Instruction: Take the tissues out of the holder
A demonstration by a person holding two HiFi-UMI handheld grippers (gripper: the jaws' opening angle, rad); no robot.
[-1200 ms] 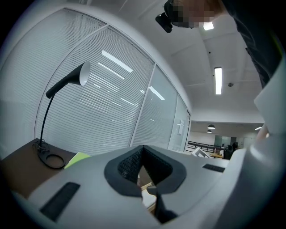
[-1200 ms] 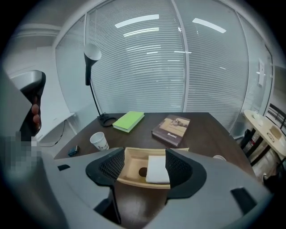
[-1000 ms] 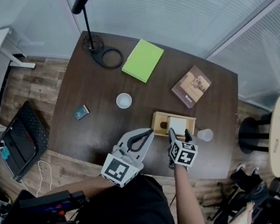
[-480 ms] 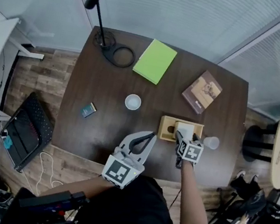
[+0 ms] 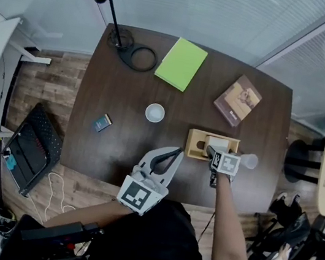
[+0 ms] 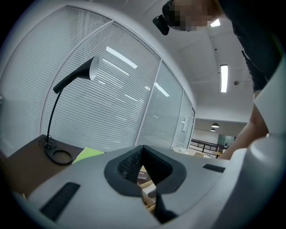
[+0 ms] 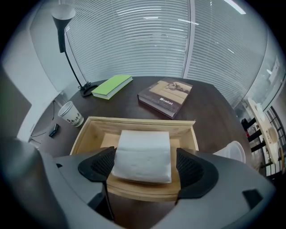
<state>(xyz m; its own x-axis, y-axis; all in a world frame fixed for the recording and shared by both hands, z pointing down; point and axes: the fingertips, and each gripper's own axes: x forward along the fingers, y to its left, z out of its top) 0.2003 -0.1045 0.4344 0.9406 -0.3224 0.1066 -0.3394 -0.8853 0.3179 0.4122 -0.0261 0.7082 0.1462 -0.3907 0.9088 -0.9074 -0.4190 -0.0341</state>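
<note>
Opening astride tissues (image 7: 144, 150): right gripper (image 7: 145, 169)

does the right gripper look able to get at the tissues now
Probably yes: the right gripper has just been opening its jaws, which straddle the tissues in the holder; nothing covers them.

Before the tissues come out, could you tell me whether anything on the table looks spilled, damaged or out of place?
Nothing stands out. The tissues lie flat in the wooden holder, the paper cup stands upright, and no spill shows on the table.
</note>
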